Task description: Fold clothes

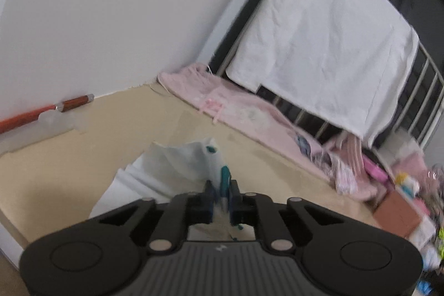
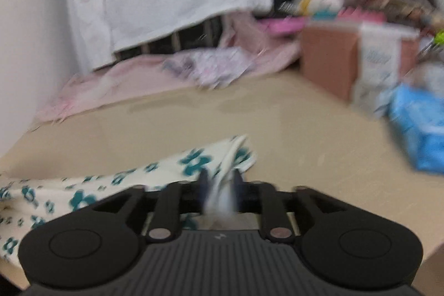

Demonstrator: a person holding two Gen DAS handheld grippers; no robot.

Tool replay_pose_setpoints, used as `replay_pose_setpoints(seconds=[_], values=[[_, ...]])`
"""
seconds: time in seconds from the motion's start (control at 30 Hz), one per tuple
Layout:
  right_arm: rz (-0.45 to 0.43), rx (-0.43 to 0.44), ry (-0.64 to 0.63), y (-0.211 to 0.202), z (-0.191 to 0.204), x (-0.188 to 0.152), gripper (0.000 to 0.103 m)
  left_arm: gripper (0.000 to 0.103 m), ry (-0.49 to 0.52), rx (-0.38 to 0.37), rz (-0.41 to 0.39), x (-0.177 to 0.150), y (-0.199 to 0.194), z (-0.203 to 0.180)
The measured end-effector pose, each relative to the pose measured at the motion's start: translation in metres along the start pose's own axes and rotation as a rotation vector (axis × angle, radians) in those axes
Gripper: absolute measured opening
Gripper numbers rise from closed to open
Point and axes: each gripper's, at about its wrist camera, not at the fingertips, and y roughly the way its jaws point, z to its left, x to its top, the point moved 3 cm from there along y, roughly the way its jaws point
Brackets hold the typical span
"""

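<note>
A white garment with teal flowers [image 2: 83, 185] lies on the beige table [image 2: 305, 143]. In the left wrist view its pale inner side [image 1: 172, 165] shows, lifted in a fold. My left gripper [image 1: 222, 192] is shut on an edge of the garment. My right gripper [image 2: 220, 185] is shut on another edge of the same garment, with the cloth trailing to the left over the table. Both views are blurred.
A pink cloth [image 1: 236, 107] lies along the table's far edge under a hanging white sheet [image 1: 319, 40] on a metal rail. A brown box [image 2: 327, 60], a white carton [image 2: 377, 65] and a blue pack [image 2: 419, 124] crowd the right. A red-handled tool [image 1: 41, 113] lies by the wall.
</note>
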Motion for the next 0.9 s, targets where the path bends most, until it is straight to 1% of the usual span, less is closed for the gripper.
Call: replay_pose_setpoints(seconds=[0.03,0.07,0.13,0.2,0.27,0.33,0.4,0.47,0.5,0.53,0.57,0.63,0.73,0.8,0.83,0.87,0.9], values=[[-0.059,-0.035,0.003,-0.011,0.0,0.004,0.047,0.01,-0.015,0.004,0.011,-0.002,0.0,0.005],[-0.114,-0.057,0.0,-0.021,0.0,0.007,0.046,0.01,-0.039,0.004,0.021,-0.005,0.0,0.011],[-0.176,0.025,-0.066,-0.039,0.018,0.013,0.046,0.01,-0.085,-0.007,0.035,-0.008,0.0,0.02],[-0.172,0.175,-0.192,-0.046,0.059,0.008,0.046,0.004,-0.112,-0.032,0.038,-0.008,-0.001,0.024],[-0.168,0.322,-0.324,-0.053,0.101,0.0,0.047,0.003,-0.101,-0.043,0.037,-0.006,-0.001,0.02],[-0.175,0.436,-0.517,-0.054,0.155,-0.023,0.047,0.003,-0.103,-0.04,0.018,-0.003,-0.005,0.017],[-0.157,0.498,-0.666,-0.045,0.198,-0.043,0.046,0.003,-0.114,-0.056,0.006,0.001,-0.011,0.017],[-0.108,0.551,-0.754,-0.031,0.222,-0.055,0.046,0.002,-0.113,-0.071,0.005,0.003,-0.016,0.017],[-0.083,0.551,-0.784,-0.023,0.23,-0.06,0.045,0.003,-0.102,-0.065,0.008,0.002,-0.017,0.018],[-0.059,0.55,-0.808,-0.015,0.237,-0.063,0.023,0.003,-0.09,-0.055,0.011,0.001,-0.016,0.019],[-0.042,0.544,-0.806,-0.011,0.238,-0.062,0.001,0.003,-0.082,-0.045,0.018,-0.002,-0.015,0.019],[-0.032,0.539,-0.823,-0.012,0.237,-0.065,0.001,0.002,-0.087,-0.025,0.032,-0.007,-0.011,0.022],[-0.042,0.538,-0.874,-0.026,0.231,-0.074,0.001,0.003,-0.098,-0.034,0.056,-0.016,-0.007,0.026],[-0.049,0.538,-0.908,-0.035,0.228,-0.081,0.001,0.004,-0.094,-0.025,0.067,-0.022,-0.004,0.026],[-0.052,0.537,-0.924,-0.039,0.226,-0.084,0.003,0.005,-0.095,-0.016,0.069,-0.024,-0.003,0.027],[-0.056,0.537,-0.941,-0.044,0.224,-0.087,0.007,0.011,-0.104,-0.008,0.072,-0.024,-0.005,0.028],[-0.059,0.537,-0.958,-0.048,0.223,-0.09,0.011,0.012,-0.115,-0.003,0.073,-0.023,-0.009,0.03]])
